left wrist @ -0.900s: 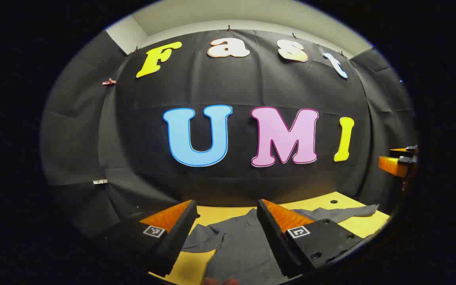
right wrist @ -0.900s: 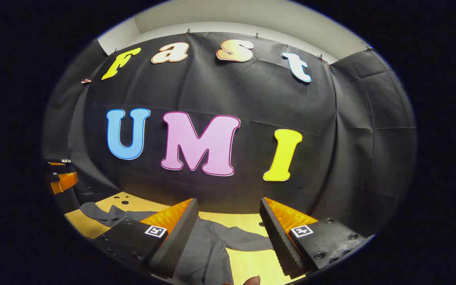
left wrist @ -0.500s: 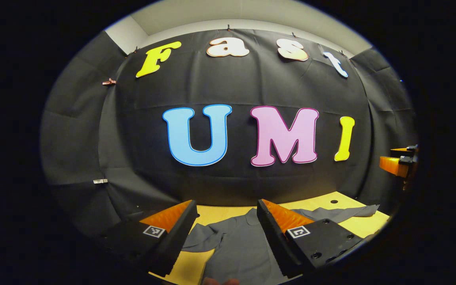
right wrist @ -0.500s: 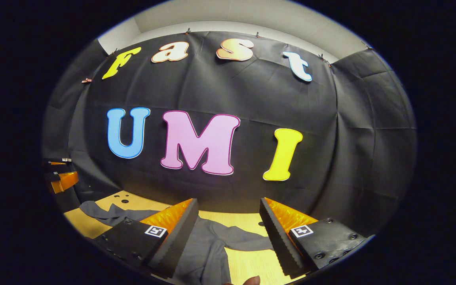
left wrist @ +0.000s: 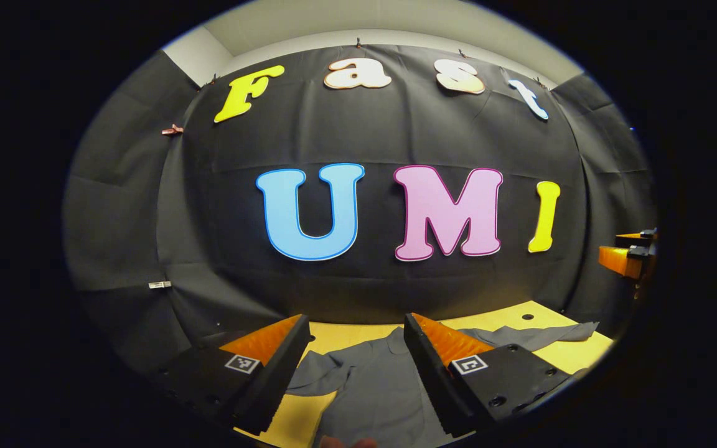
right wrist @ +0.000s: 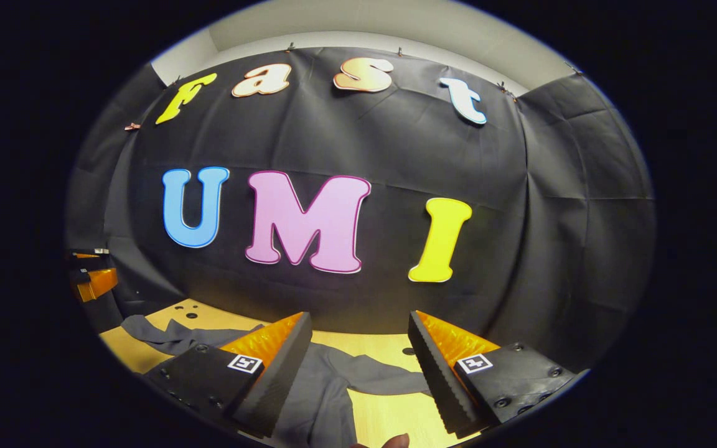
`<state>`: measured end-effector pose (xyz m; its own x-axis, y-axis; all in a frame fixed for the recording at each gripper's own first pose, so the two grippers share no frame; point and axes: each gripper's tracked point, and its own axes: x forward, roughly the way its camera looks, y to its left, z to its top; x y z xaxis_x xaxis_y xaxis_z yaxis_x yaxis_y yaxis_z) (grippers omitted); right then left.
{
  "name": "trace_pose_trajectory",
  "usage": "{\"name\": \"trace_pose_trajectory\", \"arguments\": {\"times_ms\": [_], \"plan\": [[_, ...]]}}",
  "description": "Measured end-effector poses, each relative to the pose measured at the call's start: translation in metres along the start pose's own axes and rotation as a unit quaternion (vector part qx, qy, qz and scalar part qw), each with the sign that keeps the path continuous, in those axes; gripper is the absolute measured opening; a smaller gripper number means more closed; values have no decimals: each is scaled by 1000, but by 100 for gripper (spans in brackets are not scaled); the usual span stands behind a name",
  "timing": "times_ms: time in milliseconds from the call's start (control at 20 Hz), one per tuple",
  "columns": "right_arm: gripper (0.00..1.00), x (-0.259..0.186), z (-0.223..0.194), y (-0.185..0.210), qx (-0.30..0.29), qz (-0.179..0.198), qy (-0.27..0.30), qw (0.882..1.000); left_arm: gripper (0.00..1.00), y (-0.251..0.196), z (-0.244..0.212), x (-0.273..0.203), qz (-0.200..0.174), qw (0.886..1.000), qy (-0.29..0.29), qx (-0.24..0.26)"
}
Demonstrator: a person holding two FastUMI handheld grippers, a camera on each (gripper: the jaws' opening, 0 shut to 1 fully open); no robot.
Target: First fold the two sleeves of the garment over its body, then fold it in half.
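Lying spread flat on the counter (left wrist: pixel 333 336), the grey garment (left wrist: pixel 377 386) has both sleeves stretched out from its body, so no fold looks done. Your left tongs (left wrist: pixel 355 348) and right tongs (right wrist: pixel 358 345) hover above it, both released and empty.

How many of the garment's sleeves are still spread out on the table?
2: one sleeve stretches toward the table's far right in the left gripper view; the other sleeve lies at far left in the right gripper view. Neither is folded over the body.
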<state>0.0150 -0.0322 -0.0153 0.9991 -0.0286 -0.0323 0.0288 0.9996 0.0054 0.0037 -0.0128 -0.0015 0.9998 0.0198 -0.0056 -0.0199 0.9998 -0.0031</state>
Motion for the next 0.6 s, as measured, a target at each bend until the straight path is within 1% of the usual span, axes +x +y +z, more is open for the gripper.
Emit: {"name": "trace_pose_trajectory", "arguments": {"times_ms": [150, 350, 500, 600], "plan": [[98, 14, -27, -43, 11, -27, 34, 999, 96, -11, -3, 0, -2, 1000, 3, -5], [98, 35, -79, -128, 10, -73, 84, 994, 96, -35, -9, 3, -2, 1000, 13, -9], [98, 53, -127, -188, 0, -99, 120, 988, 96, -53, -18, 11, 9, 999, 30, -15], [98, 67, -166, -217, -10, -103, 148, 984, 96, -67, -26, 17, 17, 999, 44, -20]]}}
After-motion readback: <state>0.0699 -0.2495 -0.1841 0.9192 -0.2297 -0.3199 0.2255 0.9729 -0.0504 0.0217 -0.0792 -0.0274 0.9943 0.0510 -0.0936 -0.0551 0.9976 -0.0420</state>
